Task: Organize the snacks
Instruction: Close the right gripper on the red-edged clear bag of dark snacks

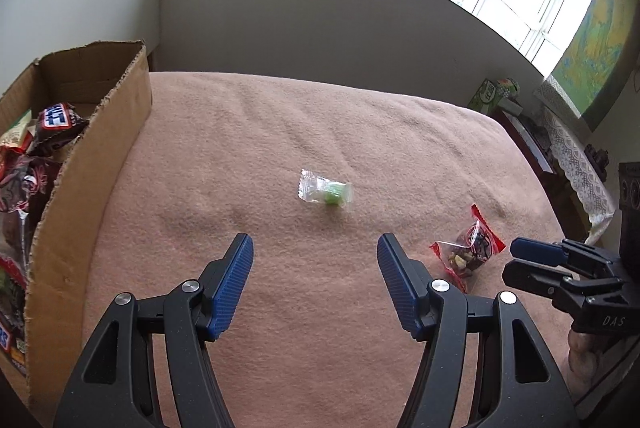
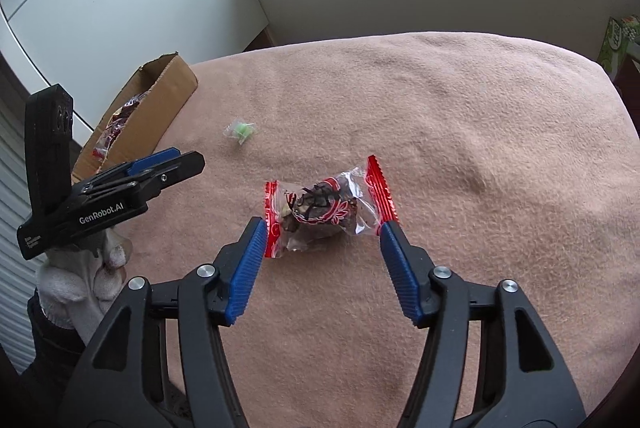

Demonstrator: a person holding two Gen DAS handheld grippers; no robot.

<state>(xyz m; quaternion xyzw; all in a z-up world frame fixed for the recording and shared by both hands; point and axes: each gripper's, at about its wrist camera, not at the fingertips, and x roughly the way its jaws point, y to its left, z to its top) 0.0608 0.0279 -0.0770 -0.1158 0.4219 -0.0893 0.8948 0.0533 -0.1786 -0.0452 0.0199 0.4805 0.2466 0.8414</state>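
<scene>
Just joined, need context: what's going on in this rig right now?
A person with a handheld gripper in each hand is sorting snacks into a cardboard box on a pink blanket. The box already holds several packets. Two are loose: a green candy and a red-edged snack packet. The right gripper is open with its tips at the red packet's ends, not gripping. The left gripper is open and empty, short of the green candy.

two loose snacks on the blanket [image 1: 320, 115]: one green candy [image 1: 327, 191], one red-ended packet [image 2: 330, 207]; one cardboard box [image 1: 90, 163].
</scene>
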